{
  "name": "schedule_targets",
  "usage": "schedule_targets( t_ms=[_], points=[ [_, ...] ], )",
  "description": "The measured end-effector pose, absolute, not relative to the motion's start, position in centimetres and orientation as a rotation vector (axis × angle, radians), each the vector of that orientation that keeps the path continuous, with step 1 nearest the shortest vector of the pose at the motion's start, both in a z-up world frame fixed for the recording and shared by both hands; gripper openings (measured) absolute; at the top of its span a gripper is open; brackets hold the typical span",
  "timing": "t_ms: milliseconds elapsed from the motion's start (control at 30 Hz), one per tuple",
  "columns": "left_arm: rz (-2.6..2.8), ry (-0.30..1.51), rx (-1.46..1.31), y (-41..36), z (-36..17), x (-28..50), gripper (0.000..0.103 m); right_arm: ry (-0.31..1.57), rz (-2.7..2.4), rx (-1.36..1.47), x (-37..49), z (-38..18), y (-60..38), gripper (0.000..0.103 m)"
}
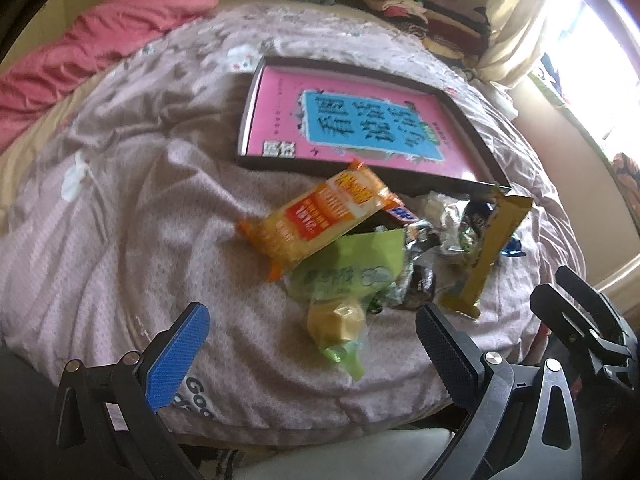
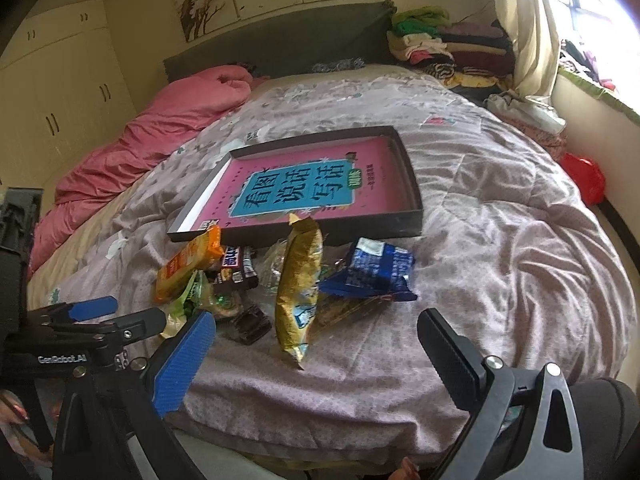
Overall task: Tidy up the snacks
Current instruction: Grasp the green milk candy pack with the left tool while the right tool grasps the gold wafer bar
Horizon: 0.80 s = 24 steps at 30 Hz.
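Note:
A pile of snacks lies on the quilt in front of a shallow dark box point(image 1: 486, 162) point(image 2: 416, 216) with a pink and blue book cover inside. In the pile are an orange cracker pack point(image 1: 320, 216) point(image 2: 184, 268), a green-wrapped cake point(image 1: 344, 300), a gold packet point(image 1: 486, 256) point(image 2: 300, 292), a blue packet point(image 2: 376, 272) and dark chocolate bars point(image 2: 240, 268). My left gripper point(image 1: 312, 344) is open just short of the green cake. My right gripper point(image 2: 316, 344) is open around the near end of the gold packet, apart from it.
The bed's quilt point(image 2: 500, 240) fills both views. A pink duvet point(image 2: 140, 148) lies at the left. Folded clothes point(image 2: 448, 48) are stacked at the headboard. A curtain and window point(image 2: 560, 32) are at the right. The other gripper's body point(image 1: 592, 332) shows at the right edge.

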<state>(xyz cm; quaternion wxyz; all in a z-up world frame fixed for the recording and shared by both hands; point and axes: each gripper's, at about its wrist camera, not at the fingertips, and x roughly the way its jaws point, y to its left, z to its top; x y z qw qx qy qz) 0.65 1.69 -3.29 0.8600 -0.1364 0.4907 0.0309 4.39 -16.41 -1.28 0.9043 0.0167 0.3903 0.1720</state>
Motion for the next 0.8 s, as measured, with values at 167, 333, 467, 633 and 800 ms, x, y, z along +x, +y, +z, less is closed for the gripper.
schedule_targets(
  t_ms=[167, 333, 467, 633, 800],
  points=[
    [0.034, 1.051, -0.317, 1.7, -4.3, 1.0, 0.097, 0.832, 0.392, 0.026, 5.0, -2.1, -15.6, 0.087],
    [0.001, 1.066, -0.349, 1.9, -5.0, 1.4, 0.062, 0.851, 0.429, 0.006, 5.3, -2.8, -14.7, 0.069],
    [-0.015, 1.108, -0.374, 1.9, -6.2, 2.0, 0.06, 0.873, 0.439, 0.016, 5.9, -3.4, -14.5, 0.06],
    [-0.029, 1.113, -0.375, 1.7, -6.6, 2.7, 0.053, 0.907, 0.444, 0.048, 6.9, -4.2, -14.7, 0.048],
    [-0.044, 1.118, -0.393, 1.7, -7.3, 3.2, 0.046, 0.915, 0.468, 0.051, 7.7, -4.6, -14.1, 0.036]
  ],
)
